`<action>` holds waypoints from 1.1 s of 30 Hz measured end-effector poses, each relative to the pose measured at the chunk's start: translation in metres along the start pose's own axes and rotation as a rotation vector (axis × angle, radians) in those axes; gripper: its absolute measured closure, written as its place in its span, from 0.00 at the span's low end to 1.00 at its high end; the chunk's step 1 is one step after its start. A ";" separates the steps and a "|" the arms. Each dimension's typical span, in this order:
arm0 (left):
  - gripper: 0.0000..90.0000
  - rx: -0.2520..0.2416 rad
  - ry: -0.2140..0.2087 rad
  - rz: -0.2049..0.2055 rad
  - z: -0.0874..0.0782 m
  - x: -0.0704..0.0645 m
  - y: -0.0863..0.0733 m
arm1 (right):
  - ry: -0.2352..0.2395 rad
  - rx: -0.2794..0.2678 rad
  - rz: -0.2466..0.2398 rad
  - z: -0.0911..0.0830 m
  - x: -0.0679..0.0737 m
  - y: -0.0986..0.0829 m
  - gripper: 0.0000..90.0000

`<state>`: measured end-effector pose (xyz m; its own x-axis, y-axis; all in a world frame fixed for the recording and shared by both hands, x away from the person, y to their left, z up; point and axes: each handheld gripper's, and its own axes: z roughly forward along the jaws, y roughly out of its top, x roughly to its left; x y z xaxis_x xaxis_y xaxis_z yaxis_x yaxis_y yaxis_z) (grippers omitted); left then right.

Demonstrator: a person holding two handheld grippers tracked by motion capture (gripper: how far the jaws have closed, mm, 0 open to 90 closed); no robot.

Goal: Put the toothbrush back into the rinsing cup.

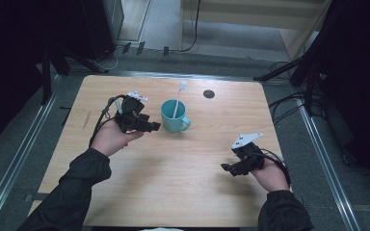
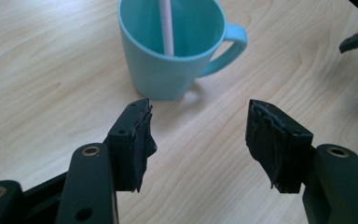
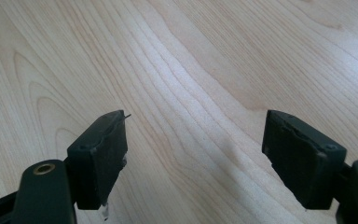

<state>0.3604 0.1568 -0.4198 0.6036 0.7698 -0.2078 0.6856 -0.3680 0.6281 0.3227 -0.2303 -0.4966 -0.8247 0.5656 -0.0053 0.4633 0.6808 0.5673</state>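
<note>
The left gripper [image 2: 198, 140] hangs with its jaws spread and empty just short of the teal mug [image 2: 172, 44], which stands upright near the middle of the wooden table [image 1: 173, 168] with a toothbrush [image 1: 178, 101] leaning inside it. The right gripper [image 3: 196, 154], jaws likewise spread on nothing, waits over bare wood well apart from the mug. The step looks like an approach; next, the left gripper would need to close in on the mug or brush.

Lab, wooden table [image 1: 173, 168], black curtains [image 1: 9, 57], floor cables [image 1: 289, 103]
</note>
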 end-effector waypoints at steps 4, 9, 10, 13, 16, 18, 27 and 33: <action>0.44 -0.006 -0.013 -0.023 -0.003 0.006 -0.017 | 0.001 0.007 -0.001 0.002 0.001 0.001 0.24; 0.44 0.002 0.009 -0.035 -0.005 0.012 -0.037 | 0.002 0.009 0.001 0.003 0.001 0.002 0.24; 0.44 0.004 0.012 -0.036 -0.006 0.013 -0.040 | 0.003 -0.001 -0.002 0.003 0.001 0.003 0.24; 0.44 0.006 0.016 -0.041 -0.007 0.018 -0.050 | 0.004 -0.001 -0.005 0.003 0.002 0.004 0.24; 0.44 0.000 0.022 -0.048 -0.011 0.023 -0.058 | 0.002 -0.005 -0.002 0.001 0.001 0.003 0.24; 0.44 -0.005 0.030 -0.062 -0.013 0.027 -0.063 | 0.000 -0.006 -0.001 0.001 0.001 0.002 0.24; 0.43 -0.022 0.021 -0.112 -0.019 0.046 -0.085 | -0.004 0.004 -0.001 0.001 0.001 0.001 0.24; 0.42 -0.025 0.018 -0.135 -0.020 0.052 -0.093 | -0.005 0.006 0.002 0.001 0.000 0.001 0.24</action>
<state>0.3202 0.2419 -0.4736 0.4989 0.8206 -0.2788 0.7497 -0.2472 0.6139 0.3232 -0.2291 -0.4973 -0.8222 0.5691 -0.0087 0.4666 0.6828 0.5622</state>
